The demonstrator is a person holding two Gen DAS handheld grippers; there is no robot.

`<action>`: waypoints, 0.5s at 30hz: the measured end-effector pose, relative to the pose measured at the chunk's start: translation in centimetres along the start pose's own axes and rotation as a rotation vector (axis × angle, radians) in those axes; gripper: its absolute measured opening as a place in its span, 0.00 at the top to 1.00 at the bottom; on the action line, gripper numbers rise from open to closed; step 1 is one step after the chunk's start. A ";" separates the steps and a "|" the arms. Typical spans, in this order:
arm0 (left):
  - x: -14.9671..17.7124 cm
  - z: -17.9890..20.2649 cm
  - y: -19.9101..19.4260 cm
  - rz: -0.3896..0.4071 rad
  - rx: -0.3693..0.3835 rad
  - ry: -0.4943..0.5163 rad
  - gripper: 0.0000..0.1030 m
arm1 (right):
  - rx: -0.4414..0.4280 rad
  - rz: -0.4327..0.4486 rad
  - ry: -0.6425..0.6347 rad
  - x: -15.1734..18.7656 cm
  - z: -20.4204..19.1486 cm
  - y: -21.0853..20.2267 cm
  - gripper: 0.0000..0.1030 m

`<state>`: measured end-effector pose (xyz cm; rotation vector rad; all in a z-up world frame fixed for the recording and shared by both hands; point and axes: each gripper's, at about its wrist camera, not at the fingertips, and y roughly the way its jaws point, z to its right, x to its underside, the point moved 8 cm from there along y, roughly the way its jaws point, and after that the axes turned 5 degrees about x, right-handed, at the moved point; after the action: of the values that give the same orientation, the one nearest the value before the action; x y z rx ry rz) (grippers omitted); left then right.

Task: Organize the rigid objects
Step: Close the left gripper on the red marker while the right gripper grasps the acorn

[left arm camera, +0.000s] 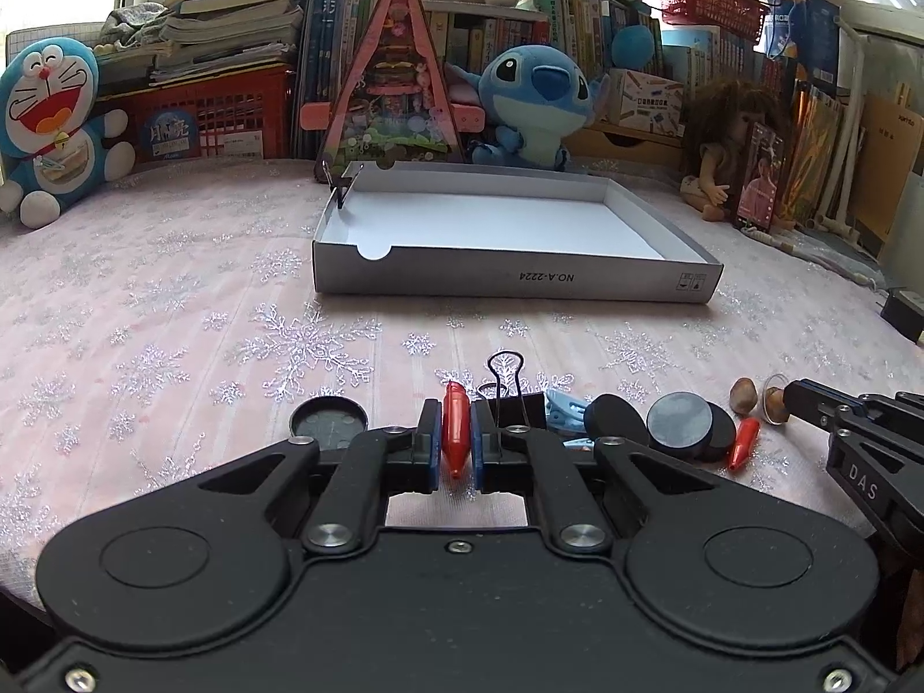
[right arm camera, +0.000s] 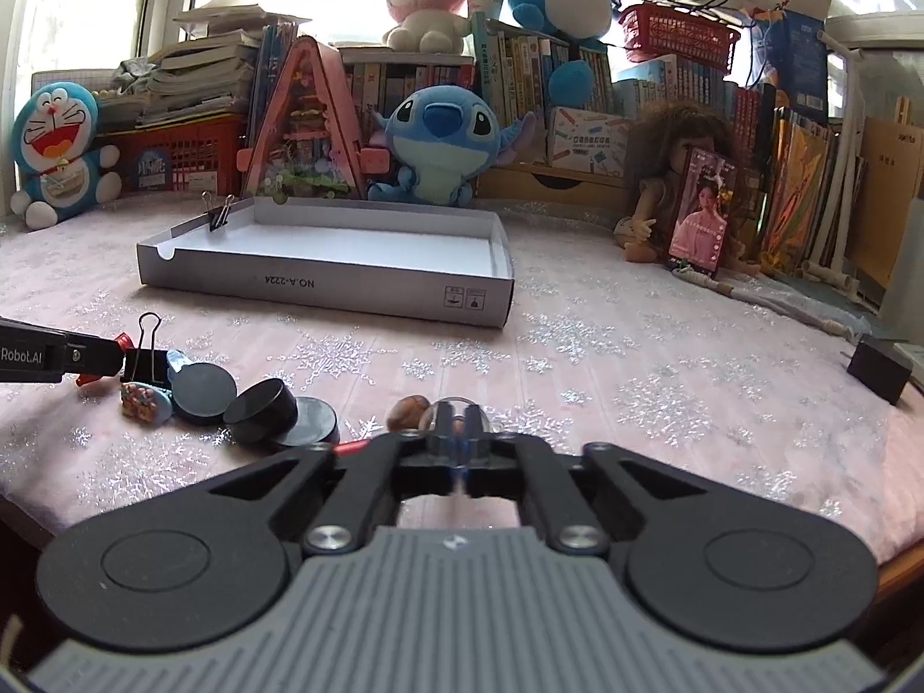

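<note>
Early days: only a small binder clip (right arm camera: 218, 213) sits on the far-left wall of the white box lid (left arm camera: 508, 286). Left gripper (left arm camera: 456, 433) clamps a red crayon-like piece (left arm camera: 455, 430); right gripper (right arm camera: 456, 421) pinches a clear ring (right arm camera: 456, 413). Black discs (right arm camera: 260, 410), big binder clip (left arm camera: 508, 398) and nut (right arm camera: 407, 411) wait on the near cloth.

Our left gripper (left arm camera: 456, 450) sits at six o'clock in its own view, angled down toward the table, its blue pads (left arm camera: 432, 456) pressed on a red piece (left arm camera: 455, 433). Our right gripper (right arm camera: 456, 433) also tilts downward, its jaws drawn nearly together around a clear piece (right arm camera: 450, 413). From the left camera it reaches in from three o'clock; from the right camera the left one enters at nine.
</note>
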<state>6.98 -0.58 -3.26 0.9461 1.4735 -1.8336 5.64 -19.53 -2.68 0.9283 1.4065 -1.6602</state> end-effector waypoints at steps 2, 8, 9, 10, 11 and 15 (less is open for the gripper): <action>-0.1 0.0 -0.1 0.003 0.000 0.000 0.91 | 0.003 -0.006 -0.001 -0.1 0.2 0.0 0.97; -0.2 0.0 -0.2 0.003 -0.001 0.003 0.91 | 0.034 0.005 0.044 -0.1 1.1 0.3 0.66; -0.1 0.1 -0.2 0.001 -0.002 0.003 0.91 | 0.027 0.005 0.052 -0.2 1.3 0.5 0.62; -0.1 0.1 -0.2 0.000 -0.002 0.003 0.91 | 0.023 0.005 0.065 -0.3 1.4 0.6 0.58; -0.1 0.1 -0.2 0.000 -0.003 0.003 0.91 | 0.026 0.004 0.077 -0.4 1.6 0.8 0.58; -0.1 0.1 -0.1 -0.002 -0.001 0.003 0.91 | -0.005 -0.035 0.057 -0.2 1.0 1.6 0.54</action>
<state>6.96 -0.61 -3.10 0.9470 1.4776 -1.8331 7.06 -20.69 -3.09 0.9605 1.4718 -1.6671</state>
